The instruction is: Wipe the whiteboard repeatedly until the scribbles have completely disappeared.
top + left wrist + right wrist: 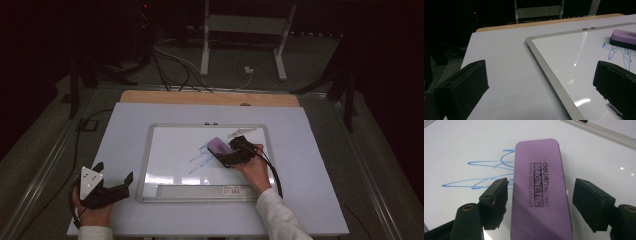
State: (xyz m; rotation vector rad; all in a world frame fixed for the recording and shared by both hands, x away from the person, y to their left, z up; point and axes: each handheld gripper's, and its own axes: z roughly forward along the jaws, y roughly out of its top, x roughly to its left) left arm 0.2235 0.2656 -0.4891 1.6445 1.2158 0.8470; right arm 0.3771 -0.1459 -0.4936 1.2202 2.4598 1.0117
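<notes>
On the table point(125, 125) lies the whiteboard point(170, 145); its purple eraser point(540, 192) rests over blue scribbles point(202, 159), toward two o'clock. Right gripper point(540, 200) straddles the eraser, jaws released, apparently mid-wipe; next it must clench. Left gripper point(114, 178) idles spread at eight o'clock.

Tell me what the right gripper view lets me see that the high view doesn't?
Right gripper view: the printed words "MAGNETIC WHITE BOARD ERASER" on the purple eraser, and the gaps between that eraser and the two black jaws of the right gripper on either side, so they don't press it. High view: the person's two hands, the left gripper open beside the whiteboard, and the floor cables. Both: eraser, blue scribble, whiteboard.
</notes>
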